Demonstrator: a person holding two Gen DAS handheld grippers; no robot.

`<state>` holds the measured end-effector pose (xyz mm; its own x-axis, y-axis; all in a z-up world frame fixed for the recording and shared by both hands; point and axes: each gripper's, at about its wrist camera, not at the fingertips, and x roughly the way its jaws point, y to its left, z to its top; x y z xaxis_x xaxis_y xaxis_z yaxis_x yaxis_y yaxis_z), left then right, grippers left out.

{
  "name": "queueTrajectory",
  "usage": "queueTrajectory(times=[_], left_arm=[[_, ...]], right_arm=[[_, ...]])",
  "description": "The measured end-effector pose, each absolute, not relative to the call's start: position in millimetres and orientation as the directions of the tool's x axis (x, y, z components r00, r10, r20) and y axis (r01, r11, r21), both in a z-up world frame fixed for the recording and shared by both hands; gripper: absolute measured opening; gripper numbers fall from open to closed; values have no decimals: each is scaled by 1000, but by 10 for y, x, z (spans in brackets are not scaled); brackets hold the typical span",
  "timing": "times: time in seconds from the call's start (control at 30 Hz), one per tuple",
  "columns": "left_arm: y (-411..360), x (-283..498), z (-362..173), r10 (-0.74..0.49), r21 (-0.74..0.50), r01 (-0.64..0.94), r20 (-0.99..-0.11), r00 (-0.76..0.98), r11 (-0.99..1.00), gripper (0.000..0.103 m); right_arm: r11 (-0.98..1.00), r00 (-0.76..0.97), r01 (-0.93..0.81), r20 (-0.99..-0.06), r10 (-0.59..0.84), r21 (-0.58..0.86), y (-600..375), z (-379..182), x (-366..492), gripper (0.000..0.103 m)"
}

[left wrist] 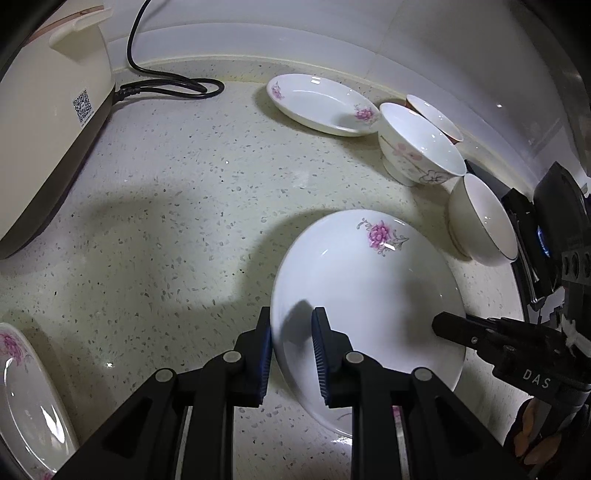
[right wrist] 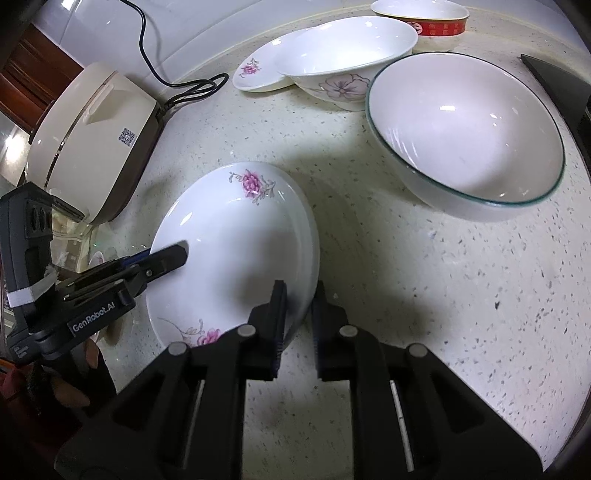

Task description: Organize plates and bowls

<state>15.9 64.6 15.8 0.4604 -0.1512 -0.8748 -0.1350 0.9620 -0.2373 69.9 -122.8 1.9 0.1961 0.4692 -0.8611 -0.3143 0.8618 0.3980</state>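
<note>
Grasp stage: at lower centre we see the left gripper (left wrist: pixel 291 354) and right gripper (right wrist: pixel 299 314) each pinching opposite rims of the flowered plate (right wrist: pixel 236 254), which next needs a level, joint lift.

A home kitchen. Speckled stone counter (left wrist: pixel 166 184) with a curved raised edge, and white wall tiles (left wrist: pixel 295 22) behind it. Cream rice cooker (left wrist: pixel 48 122) with a black cord (left wrist: pixel 166 79) plugged in. White plates with pink flowers (left wrist: pixel 321 103) and bowls (right wrist: pixel 469 136) set out on the counter, one bowl with a red band (right wrist: pixel 436 26). Brown wooden cupboard (right wrist: pixel 33 70) off in a corner.
</note>
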Motion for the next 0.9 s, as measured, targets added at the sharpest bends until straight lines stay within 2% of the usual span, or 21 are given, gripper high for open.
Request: queueTrajectory(times=[0.3,0.37,0.57,0.63,0.7,0.9], left_arm=[[651,126,139,-151,-239,-143,-878,455,960,23],[652,150,139,-147,-237,-145,-877,457,961,27],[625,200,149,-135,-215,-123,-875,465,969,31],[669,175,153,-153,-238,-128,-871,468,963,30],[726,122,177,-166,-265,-143,-858,486,954,23],[788,44,386,-157,-273,-142,-826,541,951,22]], right_arm=[[863,186,-323,-868,460,388,-1221,6,664,17],[860,178,-312,-864,471,405,-1221,1,692,19],[864,198,-323,-866,460,385,-1126,16,793,27],[864,194,-316,-865,463,392,-1133,17,798,26],[861,193,-306,-859,474,406,-1165,12,774,24],[847,229,-334,-836,498,413,-1137,155,709,23]])
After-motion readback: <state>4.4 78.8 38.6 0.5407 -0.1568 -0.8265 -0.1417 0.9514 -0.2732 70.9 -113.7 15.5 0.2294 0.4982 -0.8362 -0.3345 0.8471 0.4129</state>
